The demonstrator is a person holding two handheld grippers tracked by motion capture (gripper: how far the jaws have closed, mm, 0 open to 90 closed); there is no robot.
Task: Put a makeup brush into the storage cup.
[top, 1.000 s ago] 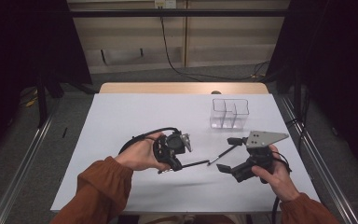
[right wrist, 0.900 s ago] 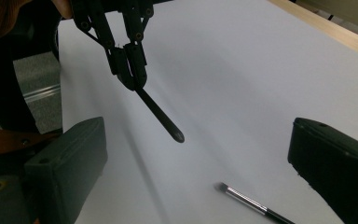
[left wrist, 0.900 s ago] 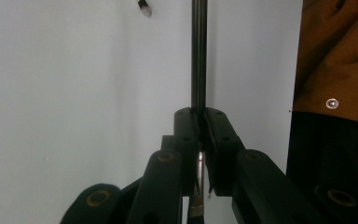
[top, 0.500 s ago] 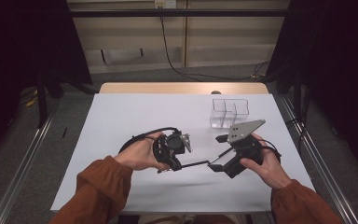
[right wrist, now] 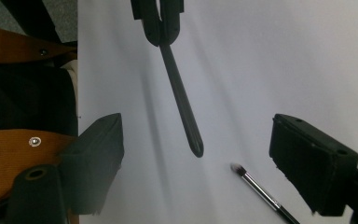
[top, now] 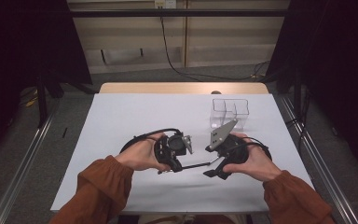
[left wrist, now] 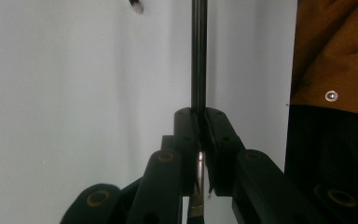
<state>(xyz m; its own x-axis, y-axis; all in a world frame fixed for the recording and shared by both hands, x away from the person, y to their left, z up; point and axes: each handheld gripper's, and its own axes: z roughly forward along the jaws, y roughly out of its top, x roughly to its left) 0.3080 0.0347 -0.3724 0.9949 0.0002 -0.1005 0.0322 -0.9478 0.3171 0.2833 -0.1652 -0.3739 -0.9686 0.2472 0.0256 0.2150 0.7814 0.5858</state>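
**One brush in hand, organizer waiting empty**

I am holding a slim black makeup brush [left wrist: 198, 56] in my left gripper [top: 182, 164], its fingers [left wrist: 186, 140] pressed tight on the handle near the ferrule end, so the long tapered handle is sticking out ahead of them toward my right hand. In the right gripper view that handle [right wrist: 182, 100] is hanging just above the white table [top: 135, 116], its tip pointing into the gap between my right fingers [right wrist: 95, 149].

My right gripper [top: 214, 169] is standing spread wide with nothing pinched; its fingers have just been closing a little, but the pads are not touching the handle yet. I am judging this as a handover in progress: the right gripper is lining up to take the free end.

A second, smaller brush [right wrist: 261, 189] with a pale tip is lying on the table just beside my right fingers, untouched.

The clear compartment organizer [top: 230, 112] is sitting farther back on the table, and I am seeing nothing inside it. So, as I am reading it, the pick-up of the first brush is done; what is left is the transfer, the placing into a compartment, and the second brush.
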